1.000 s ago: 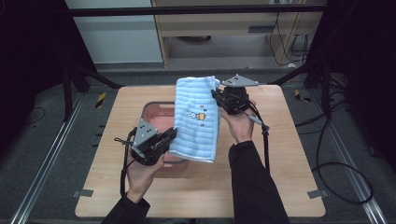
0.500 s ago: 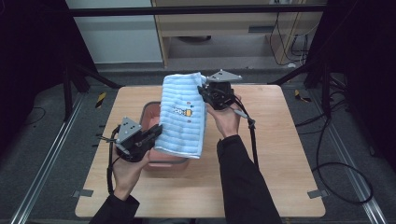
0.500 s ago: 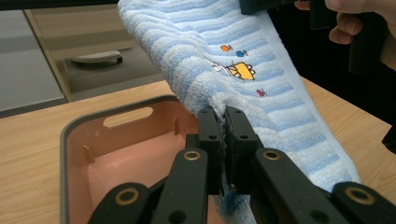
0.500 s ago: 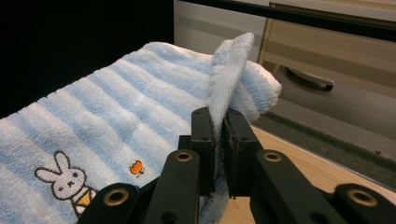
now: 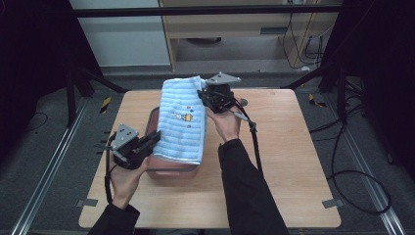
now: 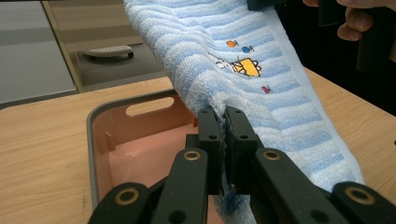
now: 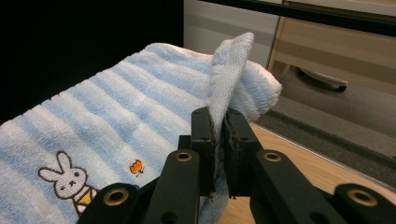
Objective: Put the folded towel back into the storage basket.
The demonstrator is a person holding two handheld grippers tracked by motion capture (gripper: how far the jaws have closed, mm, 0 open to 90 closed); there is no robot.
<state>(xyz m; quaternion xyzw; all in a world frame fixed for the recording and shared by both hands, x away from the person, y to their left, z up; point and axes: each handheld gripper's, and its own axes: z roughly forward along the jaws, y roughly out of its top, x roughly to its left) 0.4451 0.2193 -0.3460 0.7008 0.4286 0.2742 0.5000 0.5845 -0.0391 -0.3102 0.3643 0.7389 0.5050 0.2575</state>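
Blue striped towel (image 6: pixel 261 60), pinched between both jaws

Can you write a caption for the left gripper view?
Left gripper pinches striped blue terry towel above pink plastic bin.

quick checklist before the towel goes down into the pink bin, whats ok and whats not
1. Left gripper clamped on the towel: ok, jaws shut on its near edge.
2. Right gripper clamped on the towel: ok, jaws shut on a fold at the far end.
3. Towel over the pink bin: ok, it hangs stretched above it in the high view.
4. Bin free of other things: the part seen in the left gripper view is bare; the rest cannot tell, towel covers it.
5. Towel fits inside the rim: cannot tell.
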